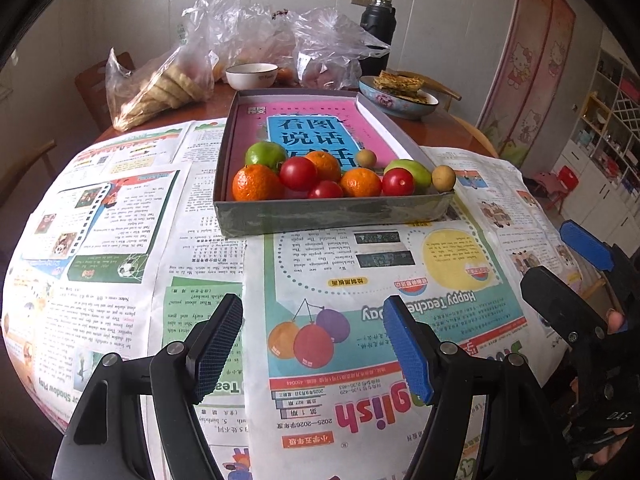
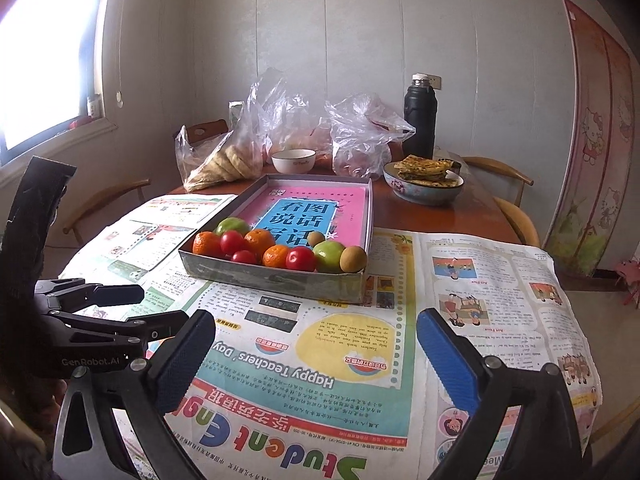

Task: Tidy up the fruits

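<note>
A shallow grey box [image 1: 332, 212] [image 2: 272, 280] lined with a pink book stands on the newspaper. Along its near side lie oranges [image 1: 256, 183] [image 2: 206, 244], red tomatoes [image 1: 298, 173] [image 2: 301, 259], green fruits [image 1: 264, 154] [image 2: 330, 254] and small brown fruits [image 1: 444, 178] [image 2: 353, 259]. My left gripper [image 1: 312, 348] [image 2: 148, 306] hangs open over the newspaper in front of the box, with nothing between its fingers. My right gripper [image 2: 316, 360] [image 1: 568, 272] is to its right, wide open and empty, short of the box.
Newspapers [image 1: 120, 240] cover the near part of the round wooden table. Behind the box are plastic bags [image 1: 256, 36], a white bowl [image 1: 251, 75], a dish of flatbread [image 1: 400, 96] and a black flask [image 1: 378, 32]. Wooden chairs [image 2: 516, 208] stand around the table.
</note>
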{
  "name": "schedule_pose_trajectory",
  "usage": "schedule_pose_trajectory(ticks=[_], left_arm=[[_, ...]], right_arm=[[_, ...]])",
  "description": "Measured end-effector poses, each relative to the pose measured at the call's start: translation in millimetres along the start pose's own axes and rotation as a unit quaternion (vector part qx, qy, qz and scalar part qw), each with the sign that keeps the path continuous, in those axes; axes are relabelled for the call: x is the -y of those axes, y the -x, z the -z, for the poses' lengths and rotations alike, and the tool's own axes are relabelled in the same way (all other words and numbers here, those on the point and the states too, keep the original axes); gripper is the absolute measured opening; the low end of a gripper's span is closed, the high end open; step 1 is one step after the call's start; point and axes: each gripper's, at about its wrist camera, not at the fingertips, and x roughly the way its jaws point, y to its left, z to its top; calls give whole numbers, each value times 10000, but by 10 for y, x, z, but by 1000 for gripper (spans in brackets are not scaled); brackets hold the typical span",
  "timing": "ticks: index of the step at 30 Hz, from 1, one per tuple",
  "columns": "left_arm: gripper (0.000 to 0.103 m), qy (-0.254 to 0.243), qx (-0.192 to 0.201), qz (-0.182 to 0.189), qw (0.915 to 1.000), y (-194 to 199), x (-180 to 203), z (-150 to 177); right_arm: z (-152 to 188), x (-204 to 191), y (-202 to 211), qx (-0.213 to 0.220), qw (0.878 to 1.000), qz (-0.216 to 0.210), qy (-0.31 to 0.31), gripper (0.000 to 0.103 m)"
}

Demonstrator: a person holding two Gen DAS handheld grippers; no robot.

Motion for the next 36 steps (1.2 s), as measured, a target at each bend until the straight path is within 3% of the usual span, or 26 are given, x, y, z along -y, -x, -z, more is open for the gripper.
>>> schedule_pose_trajectory(ticks=[13,36], left_arm=[[74,61,30,1,10000,44,11,69],[74,142,2,-88,9999,31,-66,47]], right_arm=[[154,-187,-38,-200,9997,-120,110,102],[132,-95,-91,-236,9997,-6,-22,102]])
